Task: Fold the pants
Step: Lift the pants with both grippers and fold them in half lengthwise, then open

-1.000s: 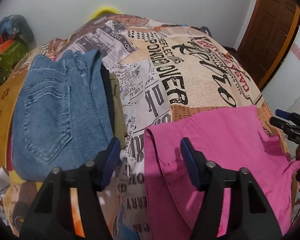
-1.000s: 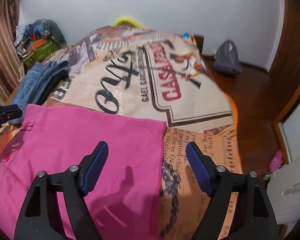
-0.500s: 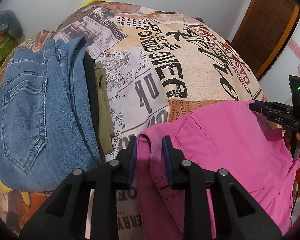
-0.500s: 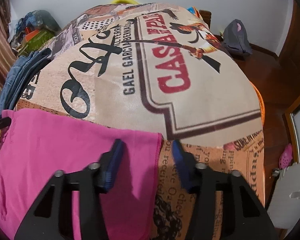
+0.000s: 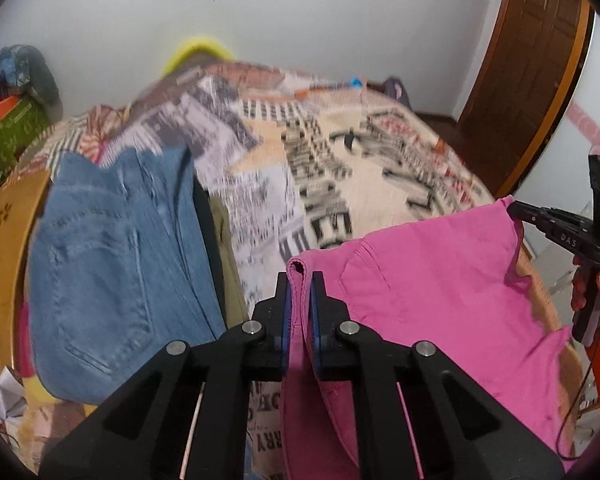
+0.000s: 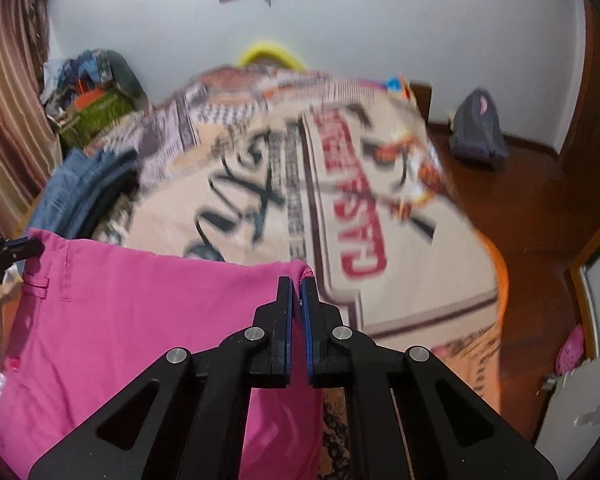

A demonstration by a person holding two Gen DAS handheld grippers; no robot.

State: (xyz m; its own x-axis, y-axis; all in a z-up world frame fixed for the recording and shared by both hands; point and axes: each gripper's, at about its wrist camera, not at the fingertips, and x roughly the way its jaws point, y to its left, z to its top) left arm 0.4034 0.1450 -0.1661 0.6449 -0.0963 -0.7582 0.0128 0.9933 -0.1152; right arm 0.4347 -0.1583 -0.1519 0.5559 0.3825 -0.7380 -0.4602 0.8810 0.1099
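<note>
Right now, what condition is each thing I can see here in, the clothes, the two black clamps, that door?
Pink pants: lifted by two corners, partly folded.
Left gripper: shut on the pink pants' waistband corner.
Right gripper: shut on the pants' other corner.
Blue jeans: folded, lying on the bed.
Bedspread: spread flat.
Wooden door: looks closed.

Left gripper (image 5: 300, 292): matte black linkage arms, round silver pivot screws, blue pads (image 5: 285, 312) lining flat black fingers, triangular cutouts lower down. Right gripper (image 6: 297, 300): same black build, silver screws, blue pads. At 3 o'clock in left wrist view: white "DAS" lettering, small green light, thin black cable, orange sleeve, bare fingertips.
</note>
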